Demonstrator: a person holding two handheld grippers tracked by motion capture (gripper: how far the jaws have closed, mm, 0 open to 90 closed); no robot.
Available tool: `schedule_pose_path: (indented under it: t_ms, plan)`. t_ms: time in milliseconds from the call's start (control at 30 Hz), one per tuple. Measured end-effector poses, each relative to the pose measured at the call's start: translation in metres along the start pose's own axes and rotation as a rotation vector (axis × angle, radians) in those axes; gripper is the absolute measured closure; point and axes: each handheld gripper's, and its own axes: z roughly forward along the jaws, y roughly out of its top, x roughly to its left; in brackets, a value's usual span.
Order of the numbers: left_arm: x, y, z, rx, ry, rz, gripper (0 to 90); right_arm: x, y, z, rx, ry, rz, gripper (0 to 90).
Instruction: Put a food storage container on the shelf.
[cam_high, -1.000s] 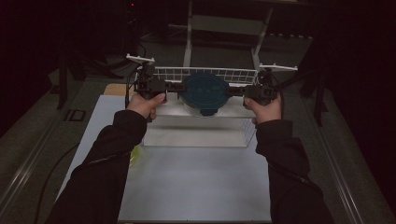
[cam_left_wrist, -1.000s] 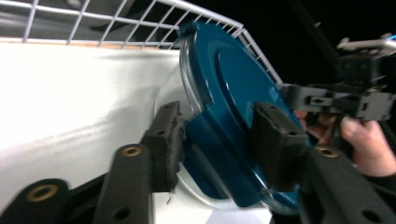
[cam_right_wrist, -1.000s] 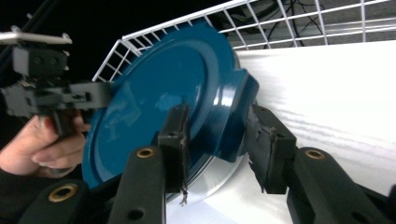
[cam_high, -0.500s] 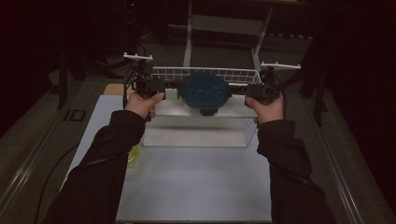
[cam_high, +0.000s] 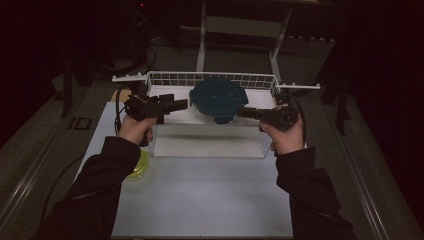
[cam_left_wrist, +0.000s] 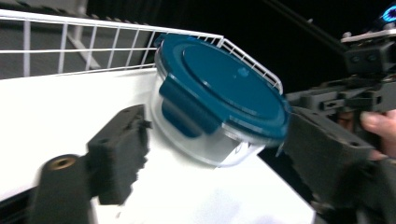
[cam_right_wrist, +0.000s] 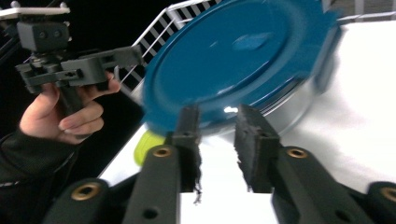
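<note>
Nearest, in the right gripper view: right tool (cam_right_wrist: 215, 140), jaws narrowly apart, just been closing, nothing between them, short of a round clear container (cam_right_wrist: 299, 100) with teal clip-on lid. Left tool (cam_left_wrist: 210, 154) spread wide, just been opening, container loose between. Beyond, high view adds a wire basket (cam_high: 260, 80) on the worktop (cam_high: 210, 200) (yellow-green object (cam_high: 137, 167) by left sleeve).

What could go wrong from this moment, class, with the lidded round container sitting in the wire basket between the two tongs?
1. The left tongs have just been opening, clear of the container; a one-sided push from the right tongs, which have just been narrowing, could slide it.
2. The container sits near the basket's back rail and may knock against it.
3. The lid might not be latched.
</note>
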Motion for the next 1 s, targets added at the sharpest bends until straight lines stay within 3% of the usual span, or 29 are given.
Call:
schedule_pose_path:
  t_ms: [100,200,367,567,700,1000]
  plan:
    - [-0.006,-0.012,-0.008,-0.004,0.002,0.03,11.9,0.009,-0.011,0.004,0.026,0.018,-0.036,79.3]
    - [-0.011,-0.024,-0.015,-0.005,0.014,0.062,1.2,0.017,-0.019,0.008,0.043,0.018,-0.084,88.0]
    - [-0.016,-0.05,-0.03,-0.033,0.048,0.091,0.8,0.023,-0.026,0.015,0.062,0.032,-0.103,89.7]
    - [-0.025,-0.082,-0.042,-0.052,0.116,0.147,0.1,0.021,-0.027,0.024,0.063,0.016,-0.095,89.7]
    - [-0.03,-0.1,-0.047,-0.036,0.143,0.183,0.1,0.019,-0.023,0.03,0.07,0.011,-0.087,89.8]
    - [-0.032,-0.128,-0.049,-0.028,0.149,0.201,0.1,0.018,-0.014,0.042,0.067,-0.004,-0.084,89.8]
